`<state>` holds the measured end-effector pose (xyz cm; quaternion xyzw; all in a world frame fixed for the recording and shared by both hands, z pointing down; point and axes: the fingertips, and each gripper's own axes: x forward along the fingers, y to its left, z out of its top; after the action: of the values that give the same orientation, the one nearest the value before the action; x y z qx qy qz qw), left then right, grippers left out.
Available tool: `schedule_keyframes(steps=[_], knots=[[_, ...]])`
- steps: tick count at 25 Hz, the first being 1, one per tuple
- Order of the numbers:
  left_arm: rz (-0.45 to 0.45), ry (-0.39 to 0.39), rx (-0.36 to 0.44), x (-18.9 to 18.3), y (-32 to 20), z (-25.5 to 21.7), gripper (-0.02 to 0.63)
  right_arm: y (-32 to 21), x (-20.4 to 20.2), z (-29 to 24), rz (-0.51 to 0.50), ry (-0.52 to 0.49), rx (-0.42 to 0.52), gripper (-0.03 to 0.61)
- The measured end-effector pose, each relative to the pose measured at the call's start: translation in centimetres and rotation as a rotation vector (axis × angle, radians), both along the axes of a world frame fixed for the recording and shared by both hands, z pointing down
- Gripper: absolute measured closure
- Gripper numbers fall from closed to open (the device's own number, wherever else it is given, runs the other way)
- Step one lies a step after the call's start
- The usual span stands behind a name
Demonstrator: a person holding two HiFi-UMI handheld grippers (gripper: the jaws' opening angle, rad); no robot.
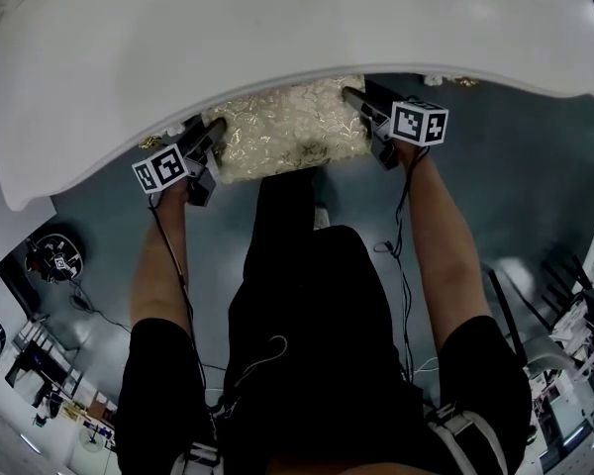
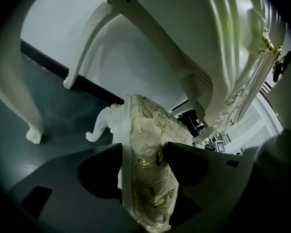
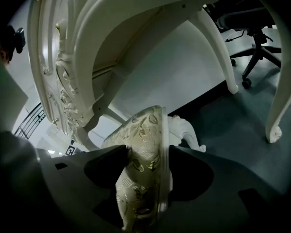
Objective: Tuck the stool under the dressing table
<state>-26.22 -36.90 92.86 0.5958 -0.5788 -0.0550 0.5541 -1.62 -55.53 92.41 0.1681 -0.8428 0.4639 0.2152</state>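
Note:
The stool (image 1: 289,127) has a cream and gold brocade seat and white carved legs. In the head view it stands half under the curved front edge of the white dressing table (image 1: 277,38). My left gripper (image 1: 212,139) is shut on the seat's left edge and my right gripper (image 1: 356,99) on its right edge. In the left gripper view the seat's rim (image 2: 145,178) is pinched between the dark jaws of the left gripper (image 2: 144,152), with a stool leg (image 2: 103,125) beyond. The right gripper (image 3: 148,154) clamps the seat (image 3: 138,178) the same way.
The table's white curved legs (image 2: 33,130) (image 3: 276,125) stand on the grey floor either side of the stool, with the ornate apron (image 3: 63,81) overhead. A black office chair (image 3: 252,33) sits beyond the table. A white wall (image 2: 131,67) lies behind. The person's legs (image 1: 307,295) are behind the stool.

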Motion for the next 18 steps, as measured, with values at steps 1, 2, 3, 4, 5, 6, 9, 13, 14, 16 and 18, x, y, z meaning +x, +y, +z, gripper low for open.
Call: schedule_keyframes(steps=[1,2,3,4,5,6,9,13,14,16,18], knots=[[-0.016,-0.003,-0.007,0.0,0.2,0.3,0.314,-0.1,-0.1,0.3,0.005,0.004,-0.006,0.282],[-0.031,-0.013,-0.012,-0.2,0.2,0.5,0.314,-0.3,-0.2,0.6,0.012,0.008,-0.01,0.279],[-0.045,-0.024,-0.016,-0.4,0.1,0.6,0.314,-0.5,-0.5,0.8,0.019,0.011,-0.011,0.278],[-0.054,-0.035,-0.016,-0.6,0.0,0.6,0.314,-0.5,-0.6,0.8,0.027,0.014,-0.007,0.276],[-0.059,-0.045,-0.013,-0.7,0.1,0.5,0.314,-0.5,-0.6,0.7,0.032,0.02,0.003,0.275],[-0.062,-0.059,-0.009,-0.8,0.3,0.3,0.314,-0.3,-0.5,0.5,0.034,0.034,0.022,0.27],[-0.055,-0.152,0.017,-1.6,0.7,-1.0,0.316,-1.1,0.0,-1.4,0.056,0.099,0.145,0.282],[-0.033,-0.302,0.038,-1.3,3.0,-5.3,0.427,-0.5,1.9,-7.7,0.16,0.107,0.292,0.431],[-0.044,-0.34,0.047,-1.0,3.9,-7.1,0.485,0.4,2.5,-9.6,0.18,0.111,0.322,0.483],[-0.074,-0.393,0.078,0.2,5.7,-11.8,0.576,3.0,3.6,-14.1,0.193,0.127,0.386,0.561],[-0.096,-0.434,0.13,1.5,6.8,-17.2,0.595,5.7,3.3,-19.2,0.168,0.119,0.459,0.561]])
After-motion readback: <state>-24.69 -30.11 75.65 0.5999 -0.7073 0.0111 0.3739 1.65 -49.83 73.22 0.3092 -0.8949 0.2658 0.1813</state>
